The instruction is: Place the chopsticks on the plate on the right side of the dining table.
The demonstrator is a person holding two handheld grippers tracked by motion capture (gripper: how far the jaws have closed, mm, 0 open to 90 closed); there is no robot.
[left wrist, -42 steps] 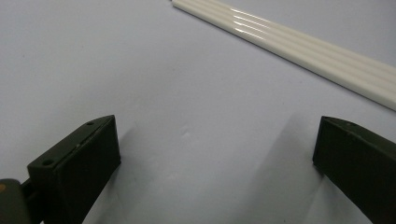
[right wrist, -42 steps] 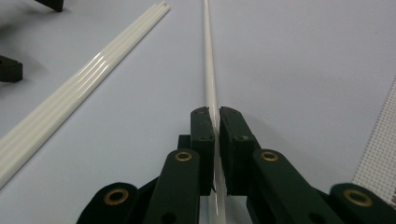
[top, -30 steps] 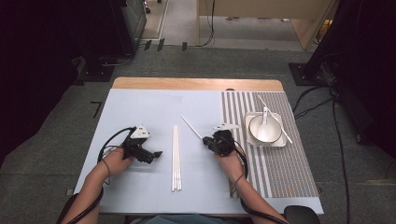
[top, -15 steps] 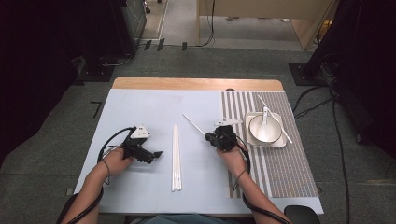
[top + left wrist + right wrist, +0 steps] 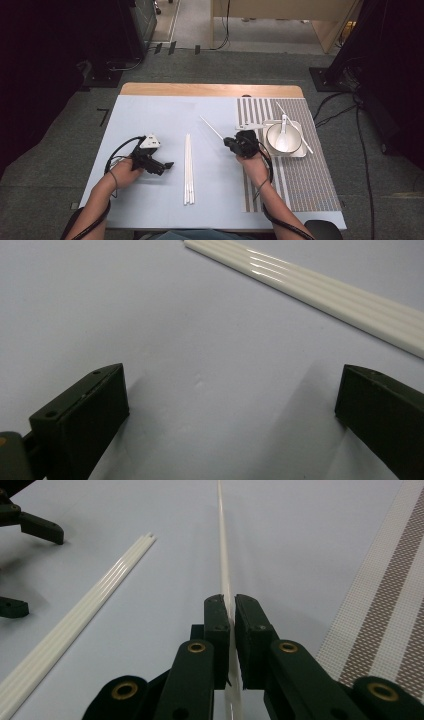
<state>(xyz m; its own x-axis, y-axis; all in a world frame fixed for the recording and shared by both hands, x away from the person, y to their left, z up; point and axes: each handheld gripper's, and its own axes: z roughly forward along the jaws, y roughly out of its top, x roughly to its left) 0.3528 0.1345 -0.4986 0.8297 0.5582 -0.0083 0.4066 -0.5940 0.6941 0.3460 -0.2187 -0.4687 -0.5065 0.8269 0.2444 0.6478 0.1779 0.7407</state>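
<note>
A single white chopstick (image 5: 212,129) slants away to the left from my right gripper (image 5: 227,143), which is shut on its near end. In the right gripper view the jaws pinch that chopstick (image 5: 221,540) at my right gripper (image 5: 229,611). A tidy bundle of white chopsticks (image 5: 188,167) lies lengthwise on the pale blue mat (image 5: 150,115) between the hands. My left gripper (image 5: 167,165) rests just left of the bundle, jaws wide apart and pointing at it. In its own view my left gripper (image 5: 230,385) holds nothing, with the bundle (image 5: 325,290) beyond.
A striped placemat (image 5: 300,185) covers the right part of the table. On it a white bowl (image 5: 295,146) with a white spoon (image 5: 283,127) sits on a small square tray (image 5: 301,154). Another chopstick (image 5: 282,111) lies across the bowl's far side.
My right gripper has shifted slightly away and to the right, carrying the single chopstick with it. The left gripper and the bundle stay put.
</note>
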